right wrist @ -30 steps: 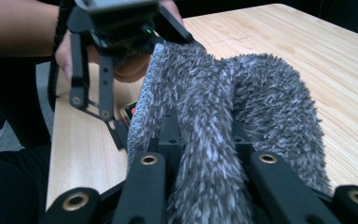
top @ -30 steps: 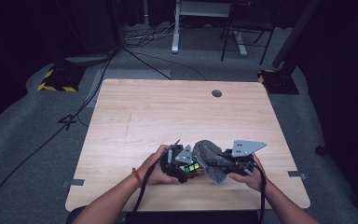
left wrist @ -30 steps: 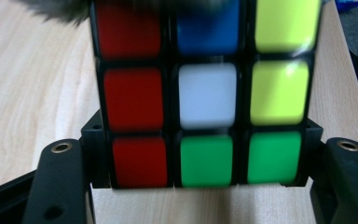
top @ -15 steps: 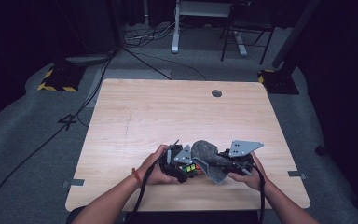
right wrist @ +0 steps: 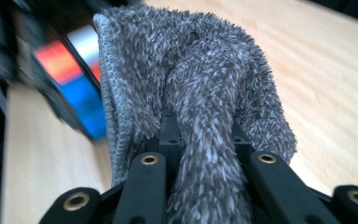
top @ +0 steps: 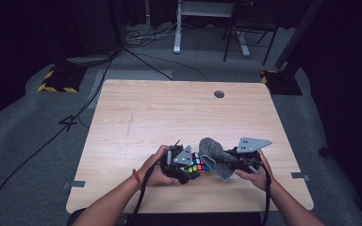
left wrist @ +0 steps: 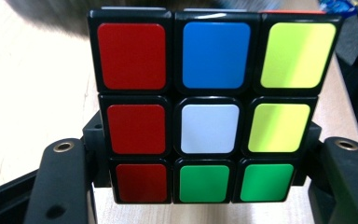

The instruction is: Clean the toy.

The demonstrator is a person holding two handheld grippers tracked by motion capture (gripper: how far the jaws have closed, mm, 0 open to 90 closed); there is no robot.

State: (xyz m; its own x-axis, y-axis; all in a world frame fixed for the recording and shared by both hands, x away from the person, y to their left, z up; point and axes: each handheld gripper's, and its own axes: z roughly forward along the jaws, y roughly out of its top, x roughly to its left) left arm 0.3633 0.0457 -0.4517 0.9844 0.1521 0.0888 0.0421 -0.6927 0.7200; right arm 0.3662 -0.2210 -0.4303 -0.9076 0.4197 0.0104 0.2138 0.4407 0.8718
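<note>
From the high view, the left claw (top: 188, 168) holds a colour-tiled puzzle cube (top: 199, 165) low over the near edge of the wooden bench (top: 169, 113), while the right claw (top: 224, 162) presses a grey fluffy cloth (top: 214, 153) against the cube's far side. Both hands sit close together, so a hard wipe could lever the cube out sideways.

In the left gripper view, the puzzle cube (left wrist: 209, 107) is pinched between the two black jaws, which are closed on its lower rows only. That grip is shallow; pressure from the cloth on the upper rows could tilt the cube or twist a layer loose.

In the right gripper view, the jaws are clamped tight on a bunched fold of the cloth (right wrist: 205, 107), with the cube (right wrist: 74, 84) blurred just beside it. Only a narrow bunch is held, so the loose cloth may slip free or snag on a cube edge.
</note>
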